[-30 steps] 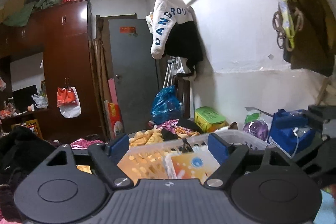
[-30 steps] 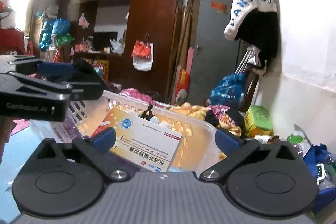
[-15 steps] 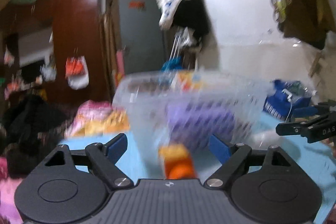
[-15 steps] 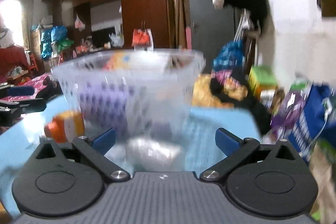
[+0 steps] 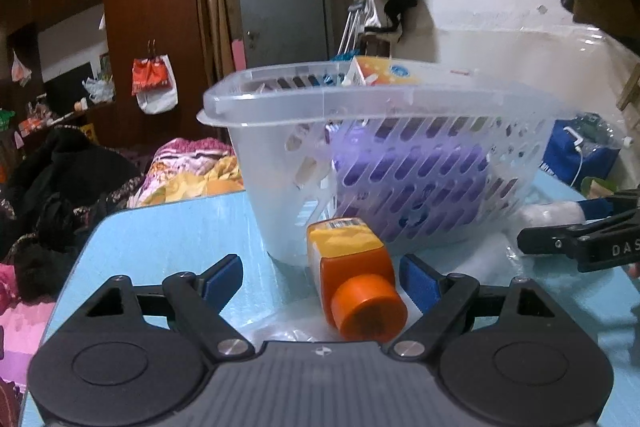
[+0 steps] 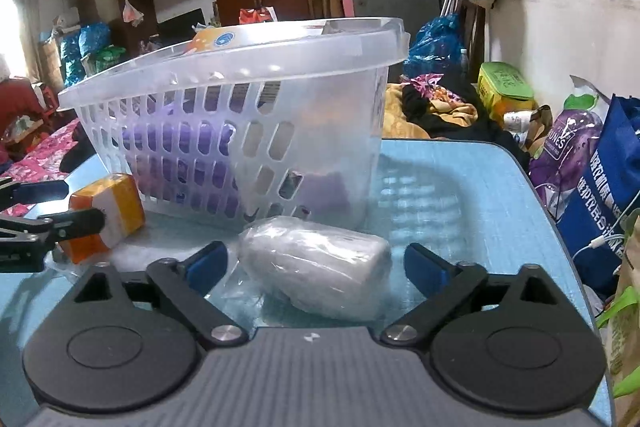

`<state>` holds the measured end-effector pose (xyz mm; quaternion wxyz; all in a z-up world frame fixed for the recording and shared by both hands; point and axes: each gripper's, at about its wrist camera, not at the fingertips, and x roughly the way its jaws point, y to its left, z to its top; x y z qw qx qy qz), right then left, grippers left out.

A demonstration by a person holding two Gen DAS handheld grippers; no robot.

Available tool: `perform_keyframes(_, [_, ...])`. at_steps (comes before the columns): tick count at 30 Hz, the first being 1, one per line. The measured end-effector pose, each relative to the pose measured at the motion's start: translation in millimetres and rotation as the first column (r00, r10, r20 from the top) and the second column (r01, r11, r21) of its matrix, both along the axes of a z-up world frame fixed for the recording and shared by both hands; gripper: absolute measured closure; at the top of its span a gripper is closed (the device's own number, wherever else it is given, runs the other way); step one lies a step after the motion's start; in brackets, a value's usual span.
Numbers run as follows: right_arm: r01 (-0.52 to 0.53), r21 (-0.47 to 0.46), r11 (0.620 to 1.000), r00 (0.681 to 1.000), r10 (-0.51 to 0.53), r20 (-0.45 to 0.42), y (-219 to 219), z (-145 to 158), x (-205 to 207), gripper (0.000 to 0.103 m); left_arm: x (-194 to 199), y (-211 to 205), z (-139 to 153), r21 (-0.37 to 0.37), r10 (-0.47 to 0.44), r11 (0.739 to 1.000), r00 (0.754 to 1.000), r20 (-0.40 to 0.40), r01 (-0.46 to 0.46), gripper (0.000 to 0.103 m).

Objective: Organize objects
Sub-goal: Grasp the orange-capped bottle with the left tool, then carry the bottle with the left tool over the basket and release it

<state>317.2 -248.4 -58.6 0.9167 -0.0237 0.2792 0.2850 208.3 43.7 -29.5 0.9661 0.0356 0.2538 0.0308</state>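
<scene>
Translucent plastic basket (image 5: 400,131) on light blue table (image 5: 168,239), slotted walls, purple item (image 5: 404,171) and an orange-and-white box (image 5: 384,73) inside. Orange bottle (image 5: 352,275) lying on its side just in front of basket, cap toward left wrist camera, between spread fingers of left gripper (image 5: 320,277); pads clear of it, nothing grasped. White wrapped bundle (image 6: 320,267) on table beside basket, between fingers of right gripper (image 6: 316,265); jaws closing, pads not touching the wrap. Clothes heaped beyond table edge.
</scene>
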Motion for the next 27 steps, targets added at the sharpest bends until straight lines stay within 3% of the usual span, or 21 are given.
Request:
perform_keyframes(1, [0.006,-0.007,1.000,1.000,-0.006,0.002,0.3,-0.3,-1.1,0.020,3.3,-1.3,-1.1,0.004,0.006,1.000,1.000,-0.010,-0.006,0.015])
perform_keyframes(3, [0.008,-0.003,1.000,1.000,-0.008,0.003,-0.4,0.3,-1.5,0.021,8.9,-5.2,-4.1,0.021,0.021,1.000,0.999,-0.028,-0.020,0.017])
perform_keyframes(5, [0.007,0.008,1.000,1.000,-0.007,-0.003,-2.2,1.2,-1.3,0.022,12.2,-7.0,-7.0,0.019,0.023,1.000,0.999,-0.049,-0.022,0.030])
perform_keyframes(7, [0.008,0.021,1.000,1.000,-0.008,-0.008,-5.4,1.1,-0.9,0.023,13.6,-7.8,-10.8,-0.002,0.002,1.000,0.998,-0.070,-0.002,0.056])
perform_keyframes(12, [0.012,0.038,0.999,0.999,-0.013,0.046,-9.2,6.1,-9.3,0.023,5.4,-10.3,-11.7,0.007,0.007,1.000,0.999,-0.035,-0.007,0.056])
perform_keyframes(17, [0.008,0.073,0.997,0.990,-0.018,0.142,-15.6,14.3,-27.0,0.023,-15.2,-9.6,-1.8,-0.019,-0.020,1.000,0.998,0.060,0.021,0.056])
perform_keyframes(22, [-0.032,0.135,0.990,0.985,0.009,0.173,-33.6,26.5,-47.0,0.023,-47.5,-9.8,14.9,-0.042,-0.039,0.998,0.984,0.171,0.047,0.056])
perform_keyframes(27, [-0.059,0.186,0.981,0.968,0.011,0.250,-50.9,63.1,-70.8,0.023,-82.3,-18.0,40.7,-0.023,-0.053,0.998,0.960,0.274,0.062,0.056])
